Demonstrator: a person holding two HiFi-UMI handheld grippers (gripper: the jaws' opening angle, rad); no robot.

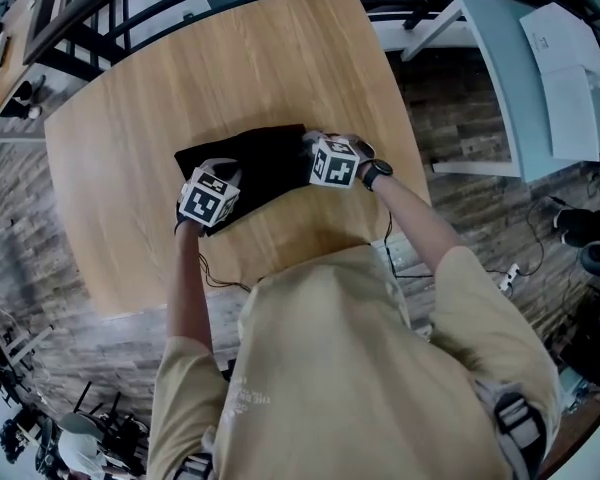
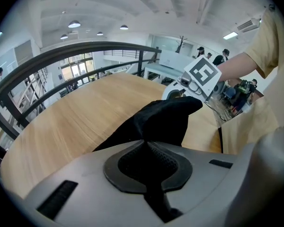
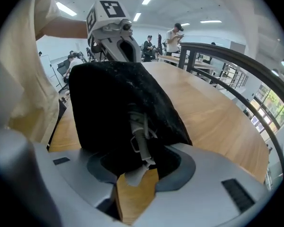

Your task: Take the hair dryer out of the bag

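A black fabric bag [image 1: 265, 163] lies on the round wooden table [image 1: 130, 168]. My left gripper [image 1: 223, 178] is at the bag's near-left end, shut on a fold of the black cloth [image 2: 163, 119] that rises between its jaws [image 2: 149, 148]. My right gripper [image 1: 315, 148] is at the bag's right end, pointing down at it. In the right gripper view its jaws [image 3: 135, 174] stand open with wood showing in the gap. The bag [image 3: 113, 103] bulges just in front, and a pale grey cord [image 3: 139, 136] hangs from it into the gap. No hair dryer is in view.
A black curved railing [image 1: 80, 13] runs past the table's far-left side. A pale desk with papers [image 1: 540, 78] stands at the right, with cables and gear on the floor [image 1: 580, 238] below it. People stand far off in the room [image 3: 173, 34].
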